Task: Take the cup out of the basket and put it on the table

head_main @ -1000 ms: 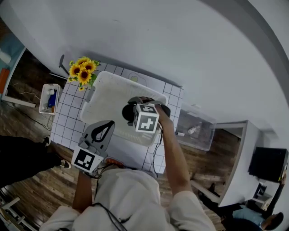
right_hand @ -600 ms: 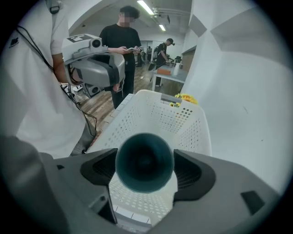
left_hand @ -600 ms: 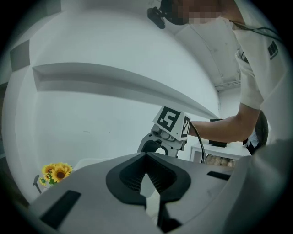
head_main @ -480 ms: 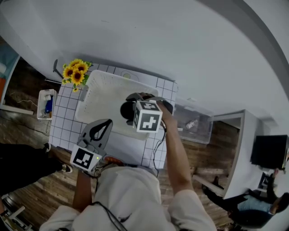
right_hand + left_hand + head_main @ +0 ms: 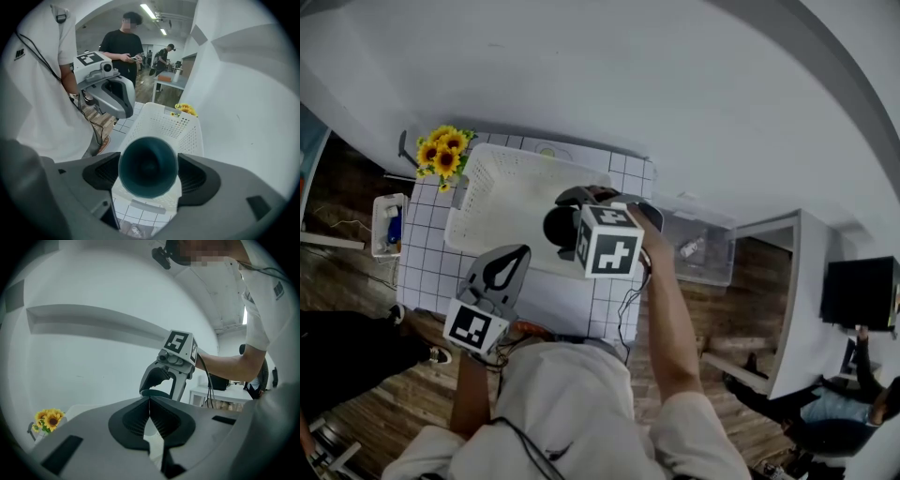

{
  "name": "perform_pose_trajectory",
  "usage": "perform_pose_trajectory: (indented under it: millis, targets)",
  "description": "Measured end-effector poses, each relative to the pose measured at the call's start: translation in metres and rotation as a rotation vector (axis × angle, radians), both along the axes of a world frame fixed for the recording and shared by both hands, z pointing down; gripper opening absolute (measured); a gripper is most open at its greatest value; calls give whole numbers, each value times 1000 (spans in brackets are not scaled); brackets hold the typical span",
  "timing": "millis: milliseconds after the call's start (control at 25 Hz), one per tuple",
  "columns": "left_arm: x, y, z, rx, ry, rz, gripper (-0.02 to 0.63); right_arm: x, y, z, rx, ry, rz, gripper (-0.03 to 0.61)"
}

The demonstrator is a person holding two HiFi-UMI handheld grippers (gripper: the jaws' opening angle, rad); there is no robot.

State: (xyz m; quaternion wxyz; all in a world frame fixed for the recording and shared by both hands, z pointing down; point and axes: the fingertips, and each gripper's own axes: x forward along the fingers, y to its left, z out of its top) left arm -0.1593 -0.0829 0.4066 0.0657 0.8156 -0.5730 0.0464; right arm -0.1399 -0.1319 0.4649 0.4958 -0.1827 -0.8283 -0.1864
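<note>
My right gripper (image 5: 567, 225) is shut on a dark teal cup (image 5: 549, 225) and holds it in the air over the near right part of the white perforated basket (image 5: 502, 192). In the right gripper view the cup (image 5: 148, 166) lies sideways between the jaws, its open mouth facing the camera, with the basket (image 5: 176, 124) below it. My left gripper (image 5: 508, 270) hovers shut and empty over the near edge of the white tiled table (image 5: 427, 272). In the left gripper view its jaws meet (image 5: 149, 401), and the right gripper (image 5: 171, 366) stands beyond them.
Sunflowers (image 5: 441, 155) stand at the table's far left corner. A clear plastic box (image 5: 698, 253) sits right of the table, a small tray (image 5: 386, 223) on the floor to the left. People (image 5: 123, 47) stand in the room behind.
My right gripper has risen a little with the cup still in it, above the basket. The left gripper has hardly moved and stays shut.
</note>
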Motion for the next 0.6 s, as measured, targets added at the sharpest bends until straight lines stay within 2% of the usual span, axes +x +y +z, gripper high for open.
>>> perform_pose_trajectory:
  millis: [600]
  targets:
    - [37, 2, -2, 7, -17, 84, 11, 47, 9, -37, 56, -31, 67, 385]
